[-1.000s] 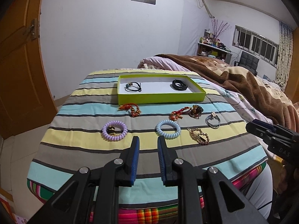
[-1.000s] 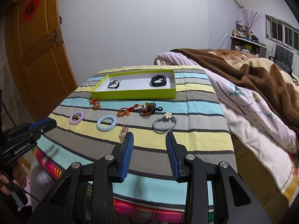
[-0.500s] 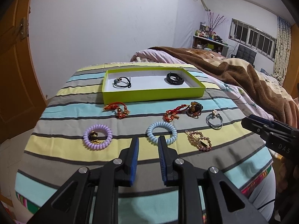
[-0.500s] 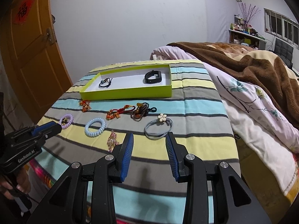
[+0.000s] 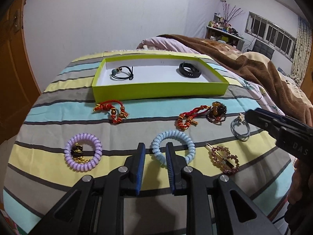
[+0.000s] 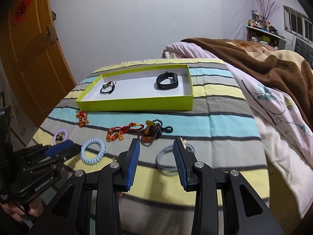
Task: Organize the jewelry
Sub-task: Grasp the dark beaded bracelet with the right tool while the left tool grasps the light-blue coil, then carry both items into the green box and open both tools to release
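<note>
Both grippers have advanced: left gripper (image 5: 154,156), jaws narrowly parted, straddles the pale-blue spiral coil band (image 5: 173,149); right gripper (image 6: 156,152), jaws wide, frames the grey elastic hair tie (image 6: 168,161).

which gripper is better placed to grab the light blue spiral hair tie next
Left. The left gripper is open with the light blue spiral hair tie partly between its jaws, while the right gripper is lined up on the grey hair tie.
</note>
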The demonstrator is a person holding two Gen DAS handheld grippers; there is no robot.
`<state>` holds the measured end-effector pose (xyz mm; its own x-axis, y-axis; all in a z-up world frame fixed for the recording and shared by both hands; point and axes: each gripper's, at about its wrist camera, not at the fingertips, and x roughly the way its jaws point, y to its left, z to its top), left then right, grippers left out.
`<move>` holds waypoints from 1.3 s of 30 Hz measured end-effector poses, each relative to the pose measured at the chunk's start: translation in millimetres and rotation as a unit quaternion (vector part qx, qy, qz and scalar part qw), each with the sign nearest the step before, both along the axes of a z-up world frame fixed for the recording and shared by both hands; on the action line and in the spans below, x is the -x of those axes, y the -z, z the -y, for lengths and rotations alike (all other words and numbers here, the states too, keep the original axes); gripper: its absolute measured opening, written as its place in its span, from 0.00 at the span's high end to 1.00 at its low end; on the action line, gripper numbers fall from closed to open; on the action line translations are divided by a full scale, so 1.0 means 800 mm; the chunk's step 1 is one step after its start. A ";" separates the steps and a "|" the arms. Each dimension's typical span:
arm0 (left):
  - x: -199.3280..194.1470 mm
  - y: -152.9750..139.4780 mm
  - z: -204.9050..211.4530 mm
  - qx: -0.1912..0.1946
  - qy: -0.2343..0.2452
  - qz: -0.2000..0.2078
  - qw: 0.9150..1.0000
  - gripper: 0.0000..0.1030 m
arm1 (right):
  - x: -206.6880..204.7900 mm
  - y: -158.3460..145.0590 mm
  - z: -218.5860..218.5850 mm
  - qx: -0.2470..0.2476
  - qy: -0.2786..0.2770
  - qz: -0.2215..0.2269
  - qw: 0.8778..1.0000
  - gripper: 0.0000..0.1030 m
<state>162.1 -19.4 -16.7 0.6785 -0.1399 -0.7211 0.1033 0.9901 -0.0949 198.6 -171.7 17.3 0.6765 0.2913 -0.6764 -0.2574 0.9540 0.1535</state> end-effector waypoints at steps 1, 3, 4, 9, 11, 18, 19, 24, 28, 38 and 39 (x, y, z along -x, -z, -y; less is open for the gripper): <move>-0.003 0.002 0.000 0.001 0.000 -0.003 1.000 0.78 | -0.007 0.003 -0.002 0.001 -0.001 -0.003 1.000 0.64; -0.008 0.006 -0.001 0.004 -0.003 -0.012 1.000 0.78 | -0.018 0.009 -0.004 -0.002 -0.003 -0.013 1.000 0.64; -0.009 0.008 -0.002 0.006 -0.003 -0.016 1.000 0.78 | -0.026 0.013 -0.006 -0.003 -0.003 -0.020 1.000 0.64; -0.013 0.012 0.000 -0.002 -0.007 -0.021 1.000 0.78 | -0.053 0.029 -0.013 -0.005 0.000 -0.050 0.999 0.64; -0.013 0.013 0.001 -0.005 -0.008 -0.020 1.000 0.78 | -0.058 0.032 -0.017 -0.002 -0.002 -0.053 0.999 0.64; -0.014 0.012 0.005 -0.014 -0.003 -0.015 1.000 0.90 | -0.068 0.041 -0.023 0.000 -0.009 -0.070 0.998 0.77; -0.014 0.012 0.006 -0.017 -0.001 -0.014 1.000 0.90 | -0.067 0.040 -0.023 0.001 -0.007 -0.069 0.998 0.83; -0.010 0.007 0.003 -0.011 0.002 -0.005 1.000 0.91 | -0.061 0.034 -0.022 0.005 -0.007 -0.059 0.998 0.85; -0.001 -0.005 -0.001 -0.007 0.001 0.010 1.000 0.91 | -0.051 0.025 -0.020 0.001 -0.007 -0.048 0.999 0.85; 0.017 -0.038 -0.012 0.009 -0.002 0.042 0.999 0.91 | -0.017 -0.008 -0.010 -0.017 -0.010 -0.016 1.000 0.85; 0.018 -0.042 -0.013 0.010 -0.002 0.045 0.999 0.91 | -0.014 -0.012 -0.009 -0.019 -0.011 -0.012 1.000 0.85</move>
<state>147.8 -9.0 16.6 0.7412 -0.1497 -0.6544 0.1075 0.9887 -0.1044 209.5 -164.6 26.8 0.6527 0.3313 -0.6813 -0.2741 0.9417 0.1954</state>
